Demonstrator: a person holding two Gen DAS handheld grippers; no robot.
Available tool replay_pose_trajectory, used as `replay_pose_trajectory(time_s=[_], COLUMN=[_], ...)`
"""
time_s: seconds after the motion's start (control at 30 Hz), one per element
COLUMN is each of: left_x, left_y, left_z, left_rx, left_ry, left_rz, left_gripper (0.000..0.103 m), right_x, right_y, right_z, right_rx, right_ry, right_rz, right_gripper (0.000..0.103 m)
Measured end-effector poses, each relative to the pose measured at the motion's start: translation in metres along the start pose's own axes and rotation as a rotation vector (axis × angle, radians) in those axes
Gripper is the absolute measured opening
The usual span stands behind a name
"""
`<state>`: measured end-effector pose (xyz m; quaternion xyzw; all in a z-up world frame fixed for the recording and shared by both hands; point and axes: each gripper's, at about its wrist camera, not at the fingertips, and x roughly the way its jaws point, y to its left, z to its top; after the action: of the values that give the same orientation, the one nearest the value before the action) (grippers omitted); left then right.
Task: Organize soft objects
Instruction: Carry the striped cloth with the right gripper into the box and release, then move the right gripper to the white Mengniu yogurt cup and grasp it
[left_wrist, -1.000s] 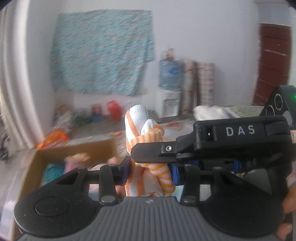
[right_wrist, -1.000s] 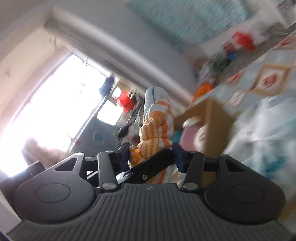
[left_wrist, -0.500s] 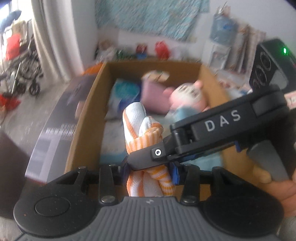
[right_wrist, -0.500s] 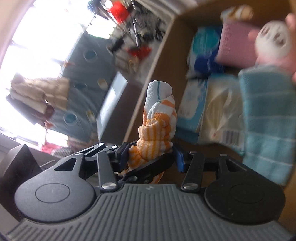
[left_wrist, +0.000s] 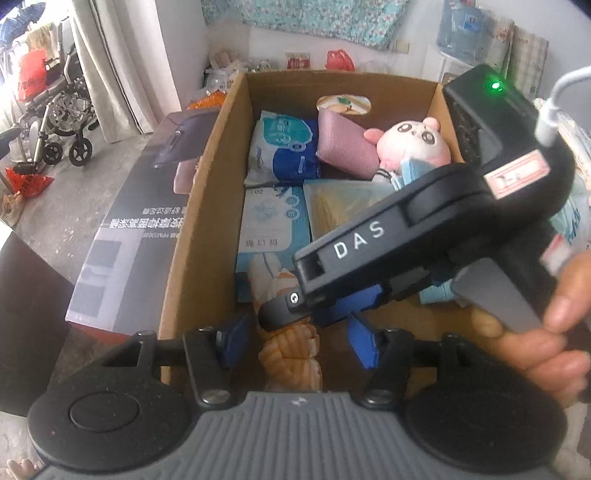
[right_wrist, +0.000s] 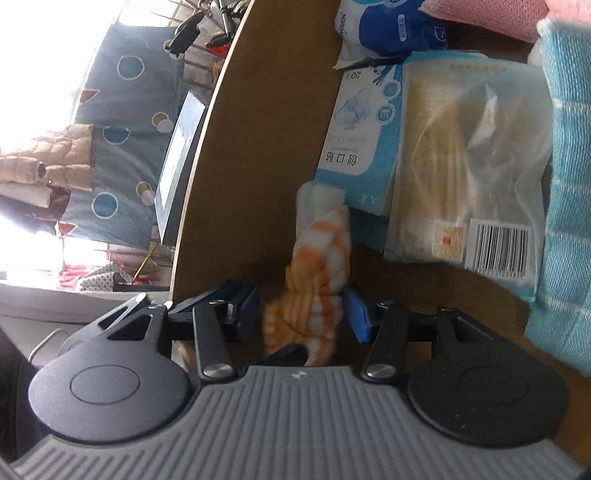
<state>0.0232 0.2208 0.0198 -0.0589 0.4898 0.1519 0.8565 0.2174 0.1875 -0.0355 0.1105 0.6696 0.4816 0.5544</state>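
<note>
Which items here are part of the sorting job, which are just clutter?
Job: orange-and-white rolled cloth between both tools; left tool, jaws opening; right tool; cardboard box; inside it the pink plush, pink pouch, blue packs.

Lying about: wheelchair, printed carton, red bag.

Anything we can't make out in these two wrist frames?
1. Orange-and-white striped knotted cloth: lower end hidden behind the grey camera mount, left wrist view.
2. Right tongs: the cloth is blurred in the right wrist view, so whether the pads press it is unclear.
3. Pink plush toy: body covered by the right tool's black housing, left wrist view.
4. Brown cardboard box: far end cut off by the top edge, right wrist view.
</note>
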Motion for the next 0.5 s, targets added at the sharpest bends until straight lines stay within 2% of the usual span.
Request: replay_pose_trajectory(time_s=[0.1, 0.23, 0.33, 0.5], left_x=[0.001, -0.013, -0.030, -0.061], left_y=[0.000, -0.001, -0.007, -0.037], left_z=[0.001, -0.002, -0.005, -0.011], left_rx=[-0.002, -0.025, -0.016, 0.018], left_ry=[-0.023, -0.065, -0.130, -0.252], left_rz=[0.007, -0.006, -0.016, -0.078], left_gripper=[0.064, 0.069, 0.071, 0.088], right_x=[0.003, -0.014, -0.047, -0.123], right_y=[-0.001, -0.013, -0.012, -0.030], right_z=[0.003, 0.001, -0.011, -0.048], right_rx=[0.000, 0.013, -0.015, -0.047], right_ry=[-0.010, -0.046, -0.123, -0.299], right_rz=[-0.006, 0.036, 0.086, 0.205], right_gripper=[0.059, 0.062, 0.065, 0.068])
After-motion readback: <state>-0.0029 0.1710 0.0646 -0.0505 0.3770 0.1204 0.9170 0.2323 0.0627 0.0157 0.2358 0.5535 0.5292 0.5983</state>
